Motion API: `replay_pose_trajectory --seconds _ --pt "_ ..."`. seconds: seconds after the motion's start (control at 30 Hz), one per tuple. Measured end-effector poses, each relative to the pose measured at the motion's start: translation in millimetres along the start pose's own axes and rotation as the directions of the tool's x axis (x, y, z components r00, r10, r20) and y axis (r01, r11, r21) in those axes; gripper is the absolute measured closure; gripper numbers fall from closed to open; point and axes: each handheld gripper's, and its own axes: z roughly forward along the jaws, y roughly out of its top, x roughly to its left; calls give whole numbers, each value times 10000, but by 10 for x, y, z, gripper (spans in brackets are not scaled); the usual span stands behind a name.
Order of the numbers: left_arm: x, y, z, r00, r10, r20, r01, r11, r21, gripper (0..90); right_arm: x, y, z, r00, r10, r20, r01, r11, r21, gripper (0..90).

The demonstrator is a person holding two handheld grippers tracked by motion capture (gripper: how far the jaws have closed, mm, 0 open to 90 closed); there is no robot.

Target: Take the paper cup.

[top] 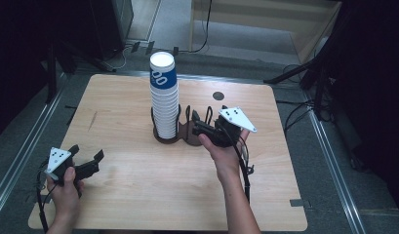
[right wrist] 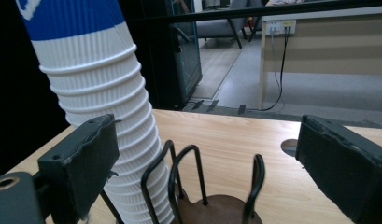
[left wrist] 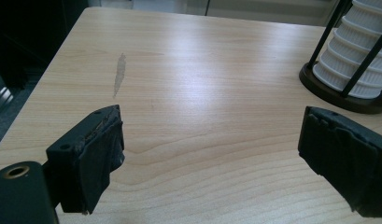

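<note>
Toppling of the cup stack (top: 164, 95) is the main hazard: the tall column of nested white ribbed cups, its top cup banded blue, leans in the left bay of the 2-bay wire cup holder (top: 177, 127), and a sideways knock from a jaw would likely tip it out of the rods. The right gripper (top: 203, 127) hovers just right of the stack, over the empty bay, jaws spread wide and holding nothing; closing off-centre could catch a wire rod instead of a cup. The left gripper (top: 87, 161) rests well apart from the stack, toward the near left corner of the table (top: 138, 195), jaws equally wide and empty. The high view alone gives the stack's full height and both hands together. The right gripper view adds the lean of the stack (right wrist: 104, 116) and the bare wooden base of the empty bay (right wrist: 221, 207). The left gripper view adds a pale scuff mark (left wrist: 118, 72) on the tabletop.
</note>
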Motion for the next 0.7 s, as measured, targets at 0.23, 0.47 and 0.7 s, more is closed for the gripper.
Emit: replay_pose_trajectory --seconds 0.23,0.47,0.7 --pt "3 0 6 10000 -51 22 51 10000 -10 81 128 57 69 9994 143 -328 -143 9999 2 28" --pt "1 3 9 10000 -33 -10 33 10000 40 81 231 88 159 9980 289 -569 -283 9995 115 20" --pt "1 8 18 10000 -53 -21 53 9999 98 81 350 133 238 9970 124 -767 -116 9999 116 20"
